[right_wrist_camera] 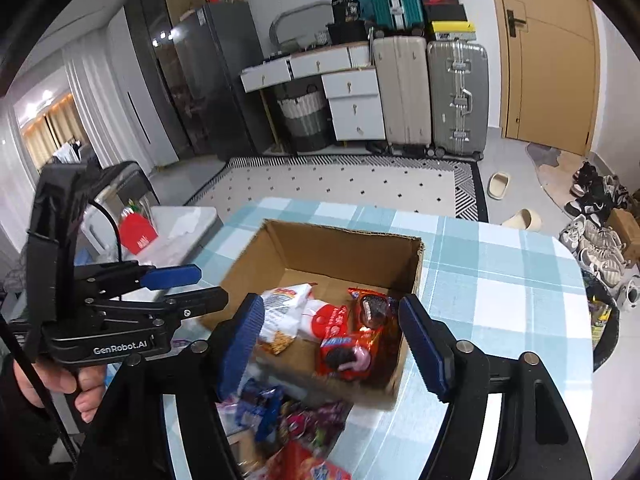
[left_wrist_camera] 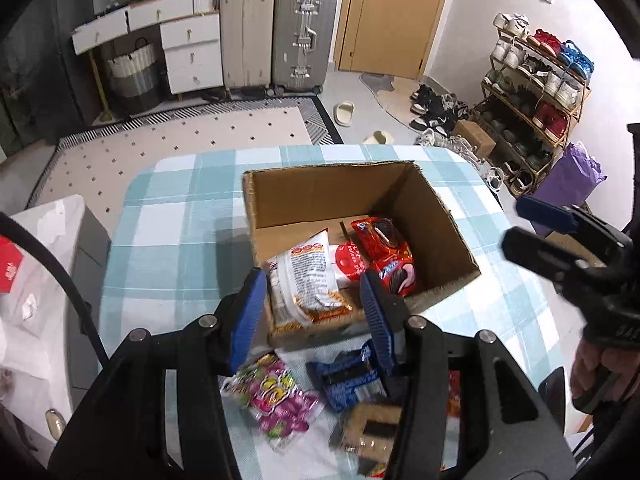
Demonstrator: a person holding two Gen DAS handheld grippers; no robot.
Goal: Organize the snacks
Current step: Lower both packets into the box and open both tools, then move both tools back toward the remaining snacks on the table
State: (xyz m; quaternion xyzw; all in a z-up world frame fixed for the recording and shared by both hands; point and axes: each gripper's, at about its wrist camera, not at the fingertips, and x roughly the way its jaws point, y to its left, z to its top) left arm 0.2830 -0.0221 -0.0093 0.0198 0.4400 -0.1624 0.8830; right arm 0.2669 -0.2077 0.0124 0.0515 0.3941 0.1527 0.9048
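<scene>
Behind the table we see a lived-in room: a patterned rug, two upright suitcases against the wall by a wooden door, a white drawer unit, and a shoe rack packed with sneakers. Our checked blue-and-white tablecloth carries an open cardboard box. Inside it lie a white snack bag with printed text, a red round-lidded pack and a red cookie packet, all crowded toward the box's near end.

Loose snacks lie on the cloth in front of the box: a pink candy bag, a blue wrapper and a brown packet, close together and partly overlapping.

We hold the left gripper above the box's near edge, its blue pads apart with nothing between them. Our right gripper hangs over the same end of the box, its jaws spread wide and empty. In the right wrist view, a hand grips the handle of the left tool.
</scene>
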